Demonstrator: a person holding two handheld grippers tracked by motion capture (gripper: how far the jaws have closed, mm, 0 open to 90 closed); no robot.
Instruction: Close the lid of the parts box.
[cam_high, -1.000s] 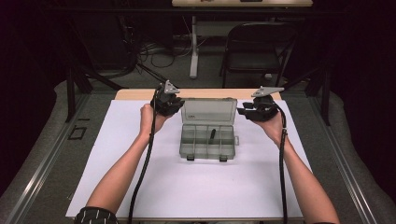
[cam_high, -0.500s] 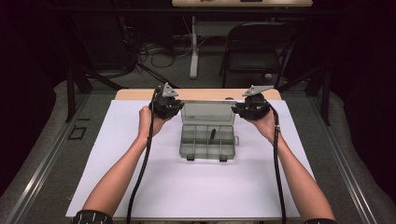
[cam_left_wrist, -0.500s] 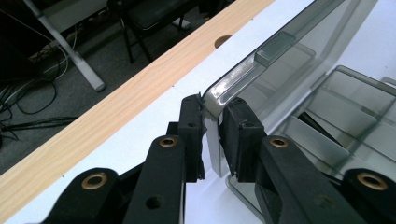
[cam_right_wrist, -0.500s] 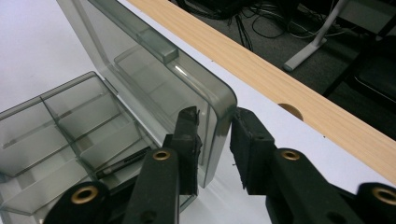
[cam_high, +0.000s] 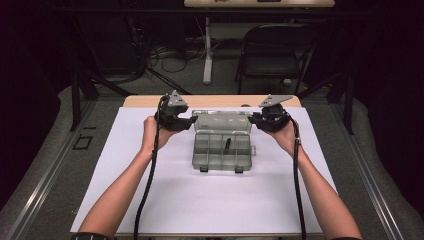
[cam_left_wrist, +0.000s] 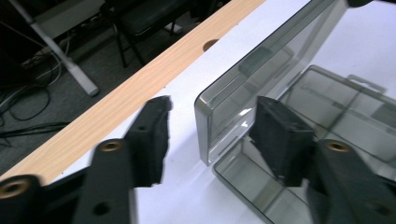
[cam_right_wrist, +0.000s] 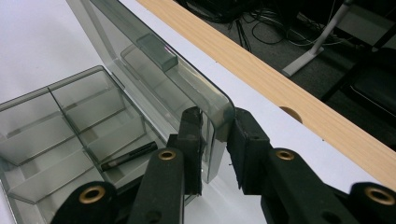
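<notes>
the clear grey organizer box (cam_high: 221, 149) sits on the white sheet (cam_high: 150, 200) at the middle of the surface, its lid (cam_high: 221, 121) standing upright at the far side and a small dark bit (cam_high: 226, 144) lying in one compartment. my right tongs (cam_right_wrist: 215, 144) clamp the lid's right corner, a pad on each face. my left tongs (cam_left_wrist: 210, 135) have just been opening; the lid's left corner stands between their spread jaws, with neither pad pressing it.
</notes>
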